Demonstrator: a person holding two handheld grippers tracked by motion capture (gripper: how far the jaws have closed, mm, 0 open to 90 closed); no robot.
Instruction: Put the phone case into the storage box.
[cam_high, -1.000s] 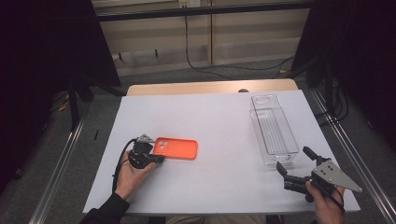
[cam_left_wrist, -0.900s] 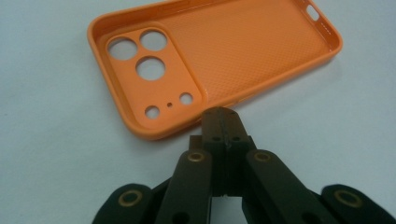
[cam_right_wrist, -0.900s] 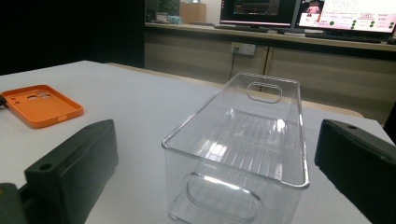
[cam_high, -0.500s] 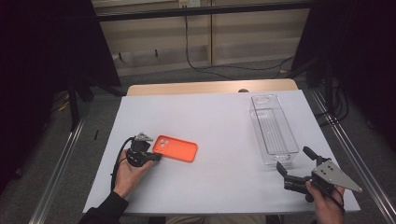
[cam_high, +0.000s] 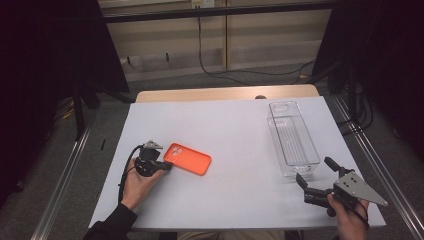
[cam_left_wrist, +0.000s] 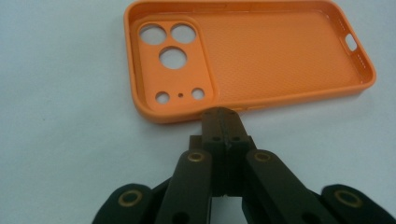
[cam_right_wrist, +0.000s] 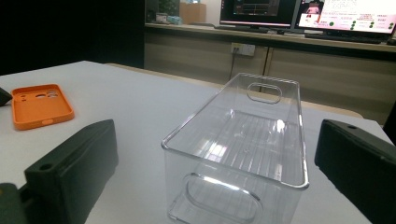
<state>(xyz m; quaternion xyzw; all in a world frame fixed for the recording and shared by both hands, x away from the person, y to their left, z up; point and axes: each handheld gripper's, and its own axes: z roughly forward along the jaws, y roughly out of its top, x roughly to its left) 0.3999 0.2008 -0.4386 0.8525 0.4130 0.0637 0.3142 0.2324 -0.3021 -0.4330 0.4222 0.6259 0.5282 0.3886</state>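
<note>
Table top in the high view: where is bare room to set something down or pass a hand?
The widest bare stretch lies between the orange phone case and the clear bin. The far strip by the table's wooden edge is also free. It is tight around the left claw at the case, and between the right claw and the bin's near end.

Matt orange plastic phone case (cam_left_wrist: 261, 56), textured inside; clear glossy plastic bin (cam_right_wrist: 243, 135); smooth white tabletop (cam_high: 240, 125).

White table (cam_high: 235, 125) with orange phone case (cam_high: 188, 159) (hollow up), clear bin (cam_high: 292, 138)
</note>
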